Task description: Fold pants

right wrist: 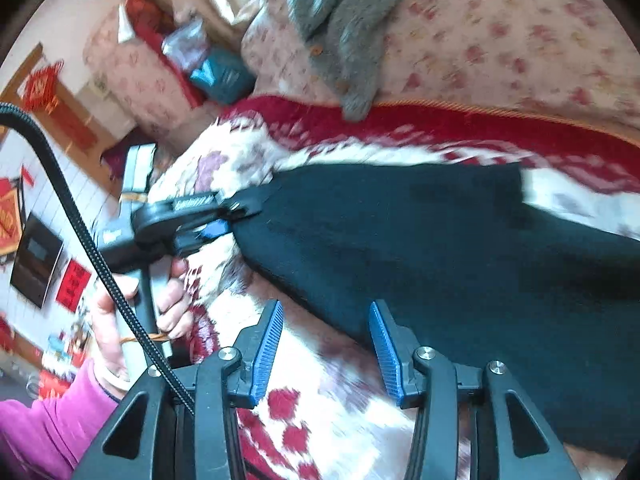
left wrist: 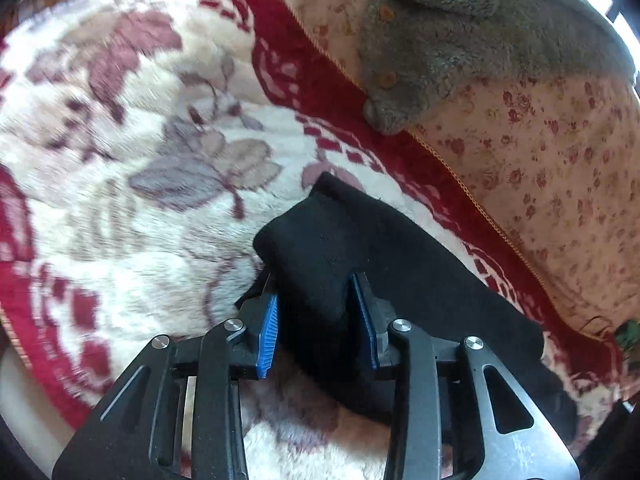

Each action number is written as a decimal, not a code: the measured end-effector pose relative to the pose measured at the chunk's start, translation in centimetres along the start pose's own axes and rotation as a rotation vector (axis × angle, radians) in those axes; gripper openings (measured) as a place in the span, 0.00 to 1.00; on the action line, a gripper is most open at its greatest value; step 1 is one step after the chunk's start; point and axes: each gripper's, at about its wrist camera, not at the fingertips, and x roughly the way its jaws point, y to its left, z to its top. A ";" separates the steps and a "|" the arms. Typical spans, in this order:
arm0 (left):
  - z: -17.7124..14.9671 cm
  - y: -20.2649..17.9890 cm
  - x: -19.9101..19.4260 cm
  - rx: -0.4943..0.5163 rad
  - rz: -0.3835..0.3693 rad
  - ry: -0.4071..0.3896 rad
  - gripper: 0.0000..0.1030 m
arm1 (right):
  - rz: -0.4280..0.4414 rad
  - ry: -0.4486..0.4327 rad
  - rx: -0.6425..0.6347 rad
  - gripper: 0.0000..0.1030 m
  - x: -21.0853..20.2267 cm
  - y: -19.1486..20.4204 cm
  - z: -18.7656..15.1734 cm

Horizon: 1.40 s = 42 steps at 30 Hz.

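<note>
My left gripper [left wrist: 318, 322] is clamped on a bunched end of the black pants [left wrist: 384, 276], both blue pads [left wrist: 269, 338] pressed into the cloth, with a thick wad sticking out past the fingertips toward the far side. I judge I'm pinching it this way to lift and carry that end over for a fold; a fat bunch is less likely to slip than a single layer. The right wrist view confirms it: the left gripper [right wrist: 236, 216] bites the left tip of the pants [right wrist: 420, 240], held by my hand [right wrist: 120, 312] in a pink sleeve [right wrist: 44, 424]. My right gripper [right wrist: 326, 344] is spread wide with nothing between the pads, hovering just near of the pants' near edge, over the blanket [right wrist: 320, 412]; probably staged to take that edge, not touching it as far as I can tell. From the left grip the pants run right and near as one long dark band, lying flat on the red-and-white floral blanket [left wrist: 120, 140]. Views are motion-blurred, so whether the fabric is doubled already is unclear. Far right, well apart from the pants, a grey fleece garment [left wrist: 480, 40] with buttons lies on a floral quilt [left wrist: 560, 180].
</note>
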 end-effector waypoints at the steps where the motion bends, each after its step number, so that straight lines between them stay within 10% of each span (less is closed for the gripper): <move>1: -0.2 0.1 -0.4 0.011 0.008 -0.014 0.31 | -0.025 -0.027 0.013 0.42 -1.3 -0.7 -0.5; 9: -3.3 -4.5 -5.6 0.103 -0.051 -0.143 0.40 | -0.203 -0.159 0.132 0.42 -11.0 -6.5 -4.4; 28: -12.4 -25.8 -0.3 0.445 -0.338 0.176 0.45 | -0.587 -0.345 0.529 0.47 -29.1 -20.4 -13.5; 42: -17.2 -35.9 1.0 0.630 -0.492 0.332 0.45 | -0.443 -0.360 0.712 0.48 -29.9 -24.4 -15.5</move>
